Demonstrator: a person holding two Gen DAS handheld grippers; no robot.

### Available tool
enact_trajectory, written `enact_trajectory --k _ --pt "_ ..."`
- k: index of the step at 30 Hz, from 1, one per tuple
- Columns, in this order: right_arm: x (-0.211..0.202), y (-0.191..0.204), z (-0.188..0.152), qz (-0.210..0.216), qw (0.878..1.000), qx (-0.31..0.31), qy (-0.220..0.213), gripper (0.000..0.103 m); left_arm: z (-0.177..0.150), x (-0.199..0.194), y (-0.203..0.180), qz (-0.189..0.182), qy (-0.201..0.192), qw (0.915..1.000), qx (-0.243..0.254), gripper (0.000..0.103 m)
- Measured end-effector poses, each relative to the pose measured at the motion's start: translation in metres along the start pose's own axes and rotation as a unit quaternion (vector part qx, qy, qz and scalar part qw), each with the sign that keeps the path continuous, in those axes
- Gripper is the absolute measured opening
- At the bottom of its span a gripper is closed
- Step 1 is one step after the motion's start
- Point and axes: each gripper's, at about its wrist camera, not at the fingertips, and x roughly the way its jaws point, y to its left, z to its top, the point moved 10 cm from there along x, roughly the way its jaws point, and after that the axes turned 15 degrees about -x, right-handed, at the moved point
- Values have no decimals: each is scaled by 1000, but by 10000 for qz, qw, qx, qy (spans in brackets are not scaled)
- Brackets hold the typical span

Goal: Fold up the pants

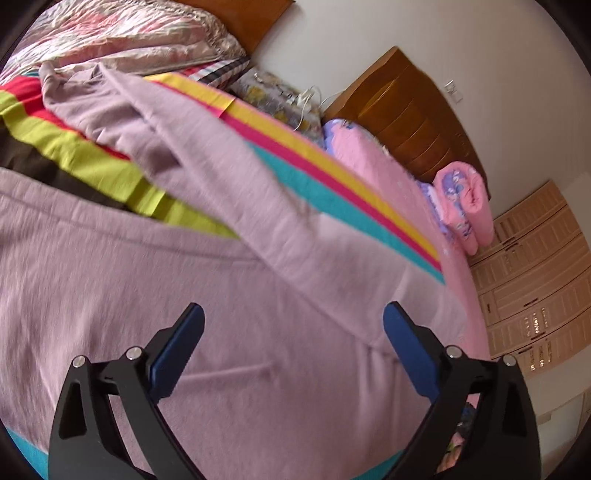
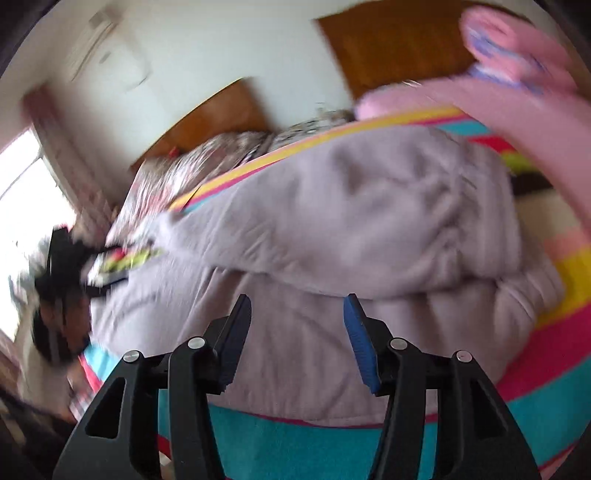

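The right wrist view is smeared by motion blur; a dark shape [image 2: 61, 284] at the bed's left edge, perhaps the other hand-held gripper, cannot be identified.

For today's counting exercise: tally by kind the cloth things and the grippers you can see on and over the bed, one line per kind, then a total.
Lilac pants: 1
Striped sheet: 1
Pink blanket, flat: 1
Pink blanket roll: 1
Floral quilt: 1
Grippers, both open and empty: 2 (left gripper, right gripper)
Total: 7
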Motion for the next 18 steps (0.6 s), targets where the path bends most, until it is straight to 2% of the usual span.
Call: enact_trajectory --k 2,4,7,14,15,16,18 --pt "0 -21 2 -55 9980 631 -29 52 -3 2 4 36 37 10000 42 97" --pt "10 -33 -4 -217 9939 1042 275 52 -4 2 5 49 25 10000 40 97" --pt "19 -45 -10 -318 9891 1333 544 51 -9 1 9 31 34 10000 24 97" --pt "27 -67 7 -569 9767 2062 -147 50 -22 -2 31 155 55 9999 -30 97" --pt "28 -71 5 -588 9761 2085 -166 44 -21 -1 32 184 57 9998 -9 97" --pt "28 -73 6 -663 9767 2035 -178 29 -21 -1 33 205 66 9998 12 97" --pt "30 -77 7 -727 9772 1981 -245 18 -21 1 35 210 95 9997 -3 97"
